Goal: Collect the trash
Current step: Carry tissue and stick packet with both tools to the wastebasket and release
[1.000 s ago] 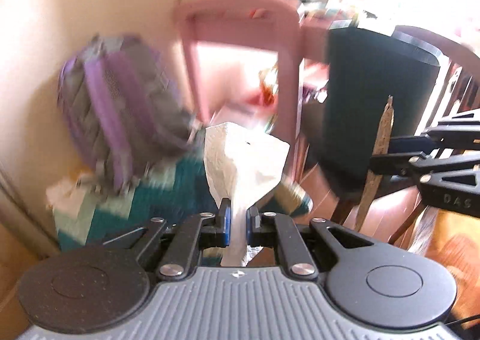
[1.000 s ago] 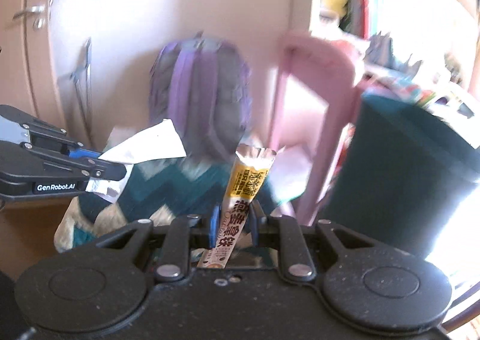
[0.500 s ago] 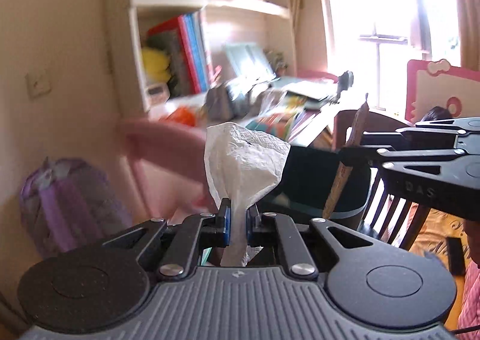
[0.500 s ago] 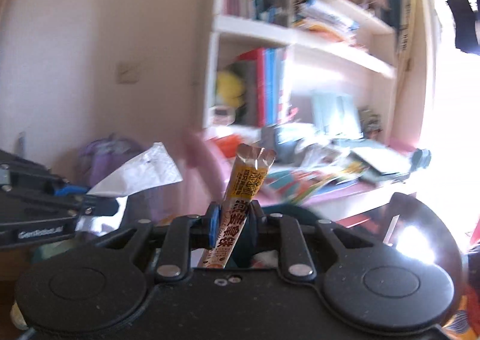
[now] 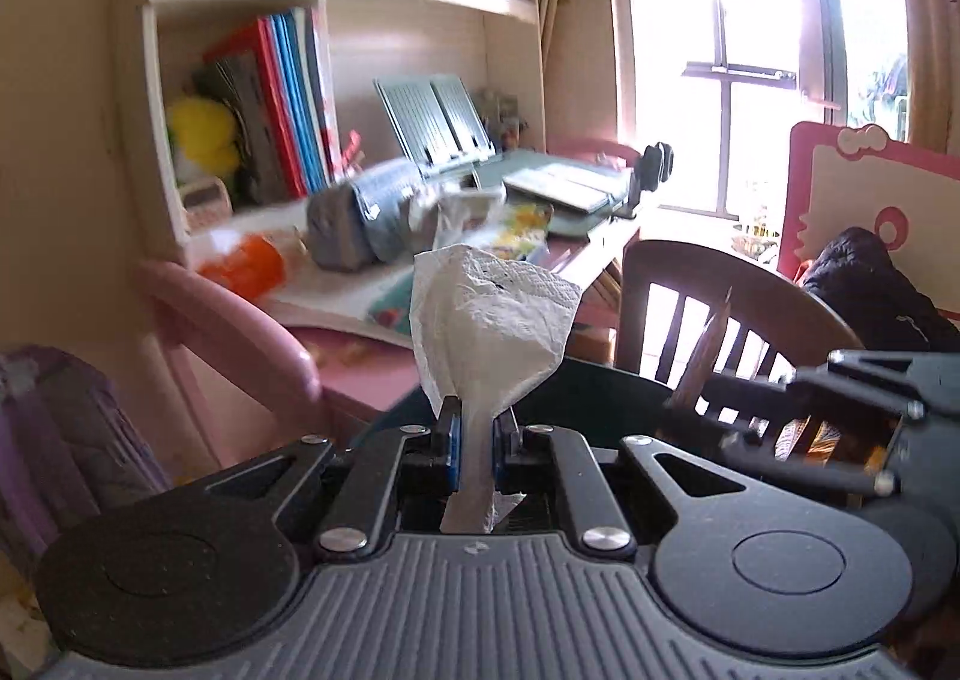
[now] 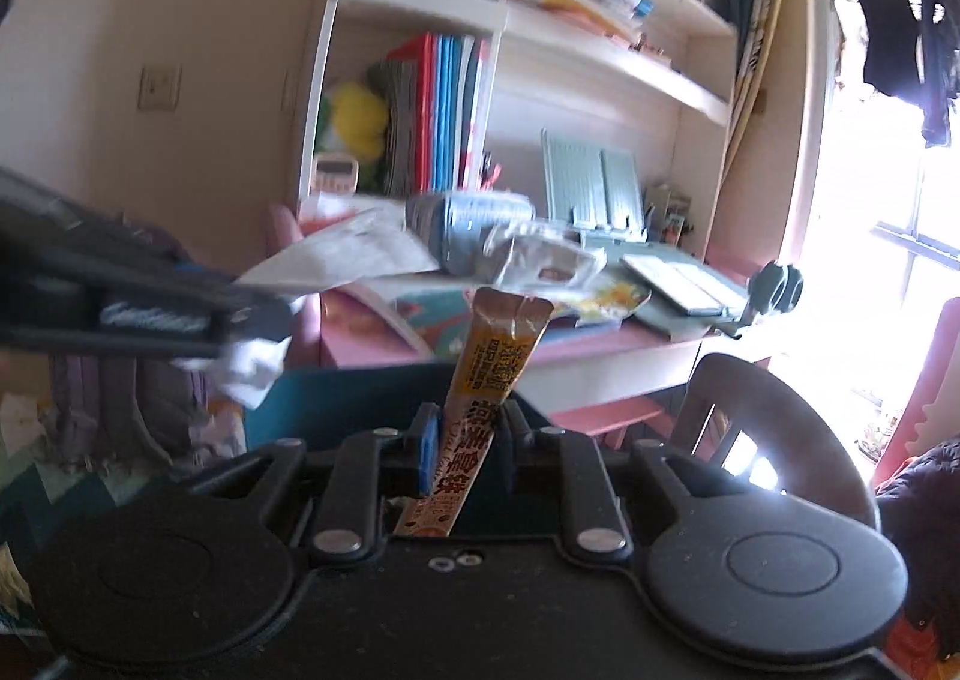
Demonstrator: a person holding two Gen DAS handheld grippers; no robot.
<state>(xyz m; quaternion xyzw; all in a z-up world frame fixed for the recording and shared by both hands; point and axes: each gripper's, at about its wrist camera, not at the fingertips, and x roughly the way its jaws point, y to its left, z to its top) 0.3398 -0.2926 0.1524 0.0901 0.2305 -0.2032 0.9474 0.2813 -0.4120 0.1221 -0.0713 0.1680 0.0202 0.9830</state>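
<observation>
A pink desk (image 5: 360,362) under white shelves (image 6: 600,50) carries a grey pencil case (image 5: 360,224), a grey book stand (image 5: 432,122), an orange blur, perhaps a bottle (image 5: 246,266), and scattered papers.

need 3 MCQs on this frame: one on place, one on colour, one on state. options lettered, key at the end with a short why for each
1. Place: where does the dark bin sit in the left wrist view?
A. Just beyond the left gripper, in front of the wooden chair
B. On the top bookshelf
C. On the windowsill

2. Colour: what colour is the snack wrapper in the right gripper?
A. Green
B. Yellow-orange
C. Blue

3. State: how does the left gripper stand?
A. Jaws wide open, nothing in them
B. Jaws shut on a book
C. Jaws shut on the white tissue

Key:
1 A: the bin's rim shows right behind the jaws, with the chair back rising beyond it.
2 B: the printed stick pack standing between the jaws is yellow-orange.
3 C: the tissue's twisted neck is pinched between the jaws and fans out above them.
</observation>
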